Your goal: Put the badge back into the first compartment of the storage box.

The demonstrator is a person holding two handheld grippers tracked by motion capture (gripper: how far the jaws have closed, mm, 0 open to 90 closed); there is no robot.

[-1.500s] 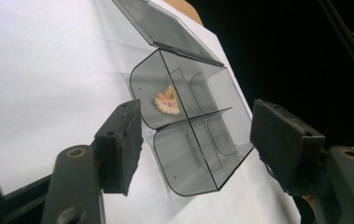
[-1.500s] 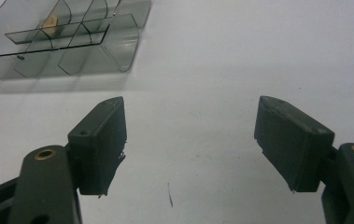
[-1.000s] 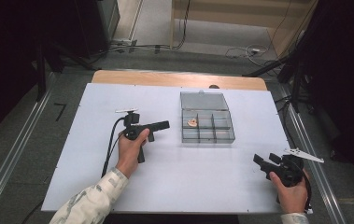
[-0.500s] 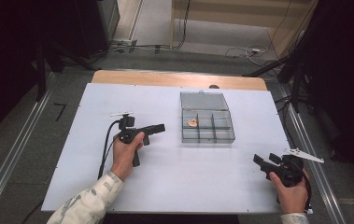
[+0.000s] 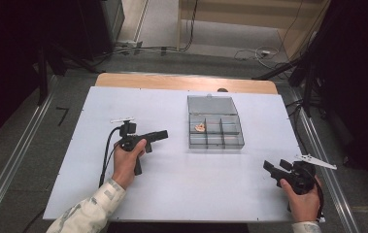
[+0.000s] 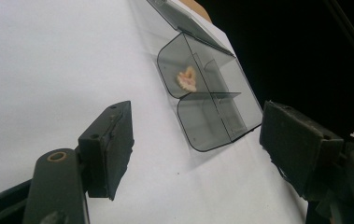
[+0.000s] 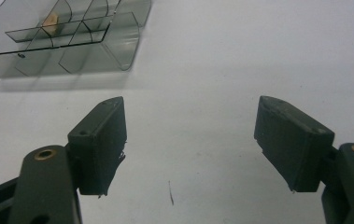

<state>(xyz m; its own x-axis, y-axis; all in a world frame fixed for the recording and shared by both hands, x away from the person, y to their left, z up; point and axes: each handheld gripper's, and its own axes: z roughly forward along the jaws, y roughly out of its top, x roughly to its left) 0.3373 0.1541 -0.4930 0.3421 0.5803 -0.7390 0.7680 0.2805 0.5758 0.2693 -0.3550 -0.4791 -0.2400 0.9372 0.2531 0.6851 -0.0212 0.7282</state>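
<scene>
High view: left gripper point(image 5: 161, 134) empty with jaws spread, aimed at the clear compartment box point(image 5: 214, 127) just beyond, nearer than the right gripper point(image 5: 275, 167), likewise spread and empty.

Both grippers matte black, pistol-grip bodies, blocky rectangular jaw pads, brass-ringed pivot holes. Left gripper point(image 5: 158, 135): black cable, pale camo-print sleeve. Right gripper point(image 5: 275, 168): grey three-cornered plate on top.
</scene>
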